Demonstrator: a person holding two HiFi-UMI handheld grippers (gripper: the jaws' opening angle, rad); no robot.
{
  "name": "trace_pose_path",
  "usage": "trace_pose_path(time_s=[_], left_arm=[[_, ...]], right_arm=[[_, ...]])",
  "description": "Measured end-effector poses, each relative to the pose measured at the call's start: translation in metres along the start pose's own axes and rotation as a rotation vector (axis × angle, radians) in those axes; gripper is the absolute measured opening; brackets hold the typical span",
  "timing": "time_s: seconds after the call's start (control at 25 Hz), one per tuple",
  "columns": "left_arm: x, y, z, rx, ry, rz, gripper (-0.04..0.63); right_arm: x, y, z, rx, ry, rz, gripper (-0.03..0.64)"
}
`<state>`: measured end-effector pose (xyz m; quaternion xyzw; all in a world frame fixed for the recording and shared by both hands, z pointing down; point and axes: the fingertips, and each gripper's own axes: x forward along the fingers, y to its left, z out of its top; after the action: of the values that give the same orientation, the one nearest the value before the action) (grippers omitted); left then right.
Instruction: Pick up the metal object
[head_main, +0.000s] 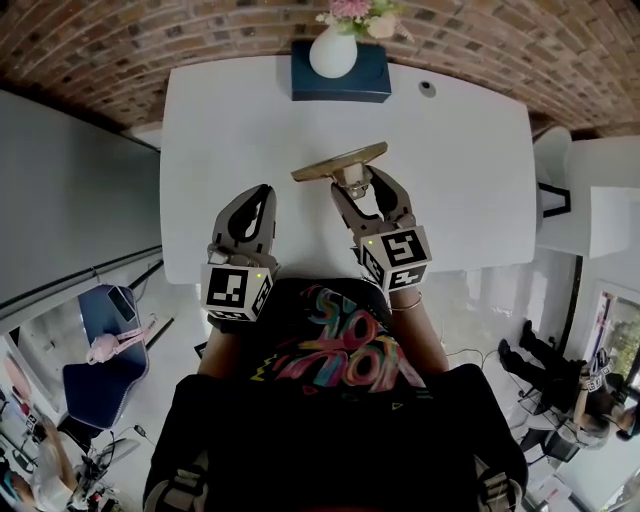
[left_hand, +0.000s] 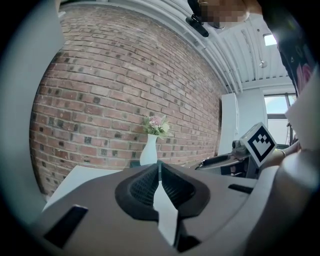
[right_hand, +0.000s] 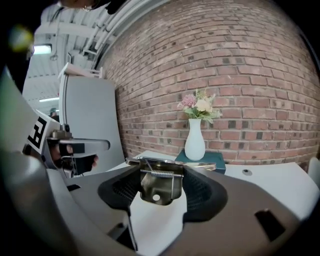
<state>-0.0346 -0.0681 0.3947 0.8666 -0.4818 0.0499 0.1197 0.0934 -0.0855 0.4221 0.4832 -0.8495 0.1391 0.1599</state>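
Soft even indoor light; window (left_hand: 276, 107) overexposed; strong fisheye bending; black vignette in gripper views; foreground soft.

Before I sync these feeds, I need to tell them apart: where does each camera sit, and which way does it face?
Head view: on the person's head, looking steeply down at the table, left gripper, right gripper and torso.
Left gripper view: on the left gripper, looking along its shut fingers at the brick wall.
Right gripper view: on the right gripper, along fingers clamped on the metal object, same wall.
Shared: all show the vase; each gripper view catches the other gripper.
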Motion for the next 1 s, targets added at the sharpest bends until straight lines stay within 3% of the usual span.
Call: trace_pose_path(time_s=[0.36, 1.0], left_arm=[[0.013, -0.015, 0.013, 0.013, -0.015, -0.044, 0.035], [0.012, -0.011, 0.032, 0.031, -0.049, -0.046, 0.035]], right_arm=[[-0.043, -0.019, 0.040, 0.007, -0.098, -0.035, 0.282], [-0.081, -0.023, 0.048, 0.021, -0.144, -0.077, 0.282]])
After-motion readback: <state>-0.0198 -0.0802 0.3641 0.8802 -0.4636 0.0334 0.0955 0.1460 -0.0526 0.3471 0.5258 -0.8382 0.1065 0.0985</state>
